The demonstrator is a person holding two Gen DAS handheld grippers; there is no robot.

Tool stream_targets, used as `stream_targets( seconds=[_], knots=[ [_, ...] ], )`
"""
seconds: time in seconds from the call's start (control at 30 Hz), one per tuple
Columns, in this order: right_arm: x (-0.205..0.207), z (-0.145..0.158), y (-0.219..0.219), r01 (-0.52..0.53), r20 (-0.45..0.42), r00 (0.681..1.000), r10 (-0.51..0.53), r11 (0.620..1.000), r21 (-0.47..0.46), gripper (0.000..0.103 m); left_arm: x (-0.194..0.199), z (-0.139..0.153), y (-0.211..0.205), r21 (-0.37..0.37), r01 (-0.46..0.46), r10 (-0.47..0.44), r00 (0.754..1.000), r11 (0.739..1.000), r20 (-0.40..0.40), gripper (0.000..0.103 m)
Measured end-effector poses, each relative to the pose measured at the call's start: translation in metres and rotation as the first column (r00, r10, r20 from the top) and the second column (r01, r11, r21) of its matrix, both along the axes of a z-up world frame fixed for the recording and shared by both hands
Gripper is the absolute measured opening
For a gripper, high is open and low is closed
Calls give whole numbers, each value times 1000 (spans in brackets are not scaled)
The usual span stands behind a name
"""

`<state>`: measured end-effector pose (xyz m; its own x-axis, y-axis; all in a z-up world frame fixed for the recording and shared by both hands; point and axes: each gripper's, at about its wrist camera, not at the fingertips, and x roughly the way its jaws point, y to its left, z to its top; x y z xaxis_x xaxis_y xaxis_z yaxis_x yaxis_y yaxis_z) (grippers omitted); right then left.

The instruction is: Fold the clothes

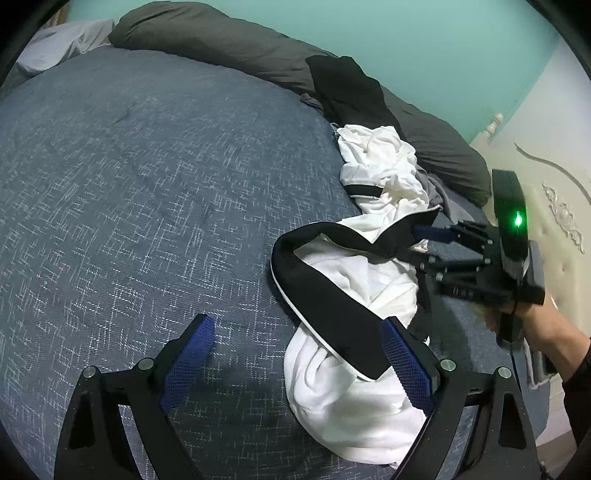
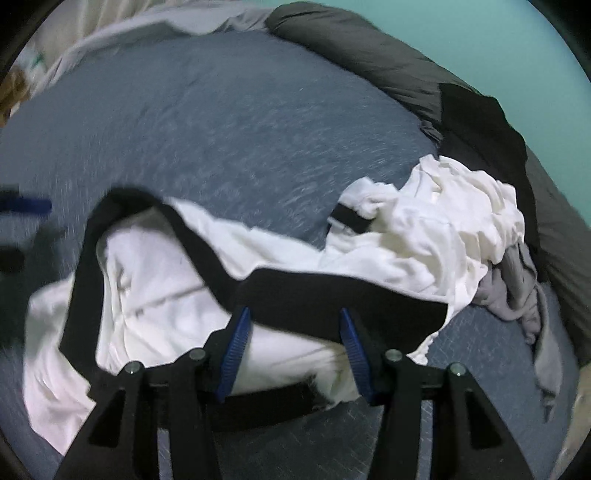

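- Left gripper (image 1: 297, 352): two blue-padded fingers, spread wide above the bed. One finger (image 1: 406, 363) lies against the garment's near end; the other stands over bare cover. Nothing is pinched between them.
- Right gripper (image 2: 293, 345): two blue-padded fingers, about half spread. The garment's black band and white cloth lie between them. Whether the pads press on the cloth, or only straddle it, cannot be told. In the left wrist view this gripper (image 1: 424, 232) enters from the right, held by one hand (image 1: 532, 321), with one blue tip at the black band. One green lamp is lit on its body.
- Garment (image 1: 354, 391): one white item with black bands, crumpled, not yet folded. It lies on the bed's right part, between the two grippers, with one band (image 1: 325, 288) looped across the top.
- Second white heap (image 1: 380, 166): directly behind the garment and touching it, with one short black strip showing. Whether it is a separate item cannot be told.
- Grey cloth (image 2: 517, 288): one piece, at the right edge of the white heap.
- Black cloth (image 1: 351, 88): one piece, behind the white heap, lying against the duvet.
- Cover (image 1: 147, 184): one blue patterned bed cover, bearing all items.
- Duvet (image 1: 221, 40): one dark grey roll along the far edge.
- Wall (image 1: 406, 29): teal, behind the bed.
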<state>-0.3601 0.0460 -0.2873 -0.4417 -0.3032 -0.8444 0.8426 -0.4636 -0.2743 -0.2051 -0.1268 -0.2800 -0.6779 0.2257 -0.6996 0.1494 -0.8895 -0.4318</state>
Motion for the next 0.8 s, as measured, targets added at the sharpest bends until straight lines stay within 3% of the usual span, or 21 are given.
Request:
stream_targets(
  seconds=[0.13, 0.37, 0.4, 0.53, 0.6, 0.8],
  knots=[
    [0, -14, -7, 6, -86, 996, 2, 996, 92, 52, 0, 0, 0, 1, -1, 1, 1000, 1000, 1, 94],
    [-17, -4, -10, 61, -114, 992, -58, 998, 24, 52, 0, -2, 0, 5, -6, 6, 1000, 1000, 5, 94],
    [-19, -2, -9, 65, -91, 994, -64, 998, 2, 49, 0, -2, -1, 6, -8, 8, 1000, 1000, 6, 94],
    [-17, 4, -11, 57, -56, 997, -57, 998, -15, 11, 0, -3, -1, 18, -6, 6, 1000, 1000, 8, 94],
    [-12, 13, -9, 67, -51, 996, -70, 996, -56, 5, -1, -4, -1, 27, -6, 6, 1000, 1000, 10, 94],
    [-11, 46, 2, 93, -4, 995, -96, 978, -185, 4, -7, -11, -1, 80, -9, 8, 1000, 997, 17, 94]
  ],
)
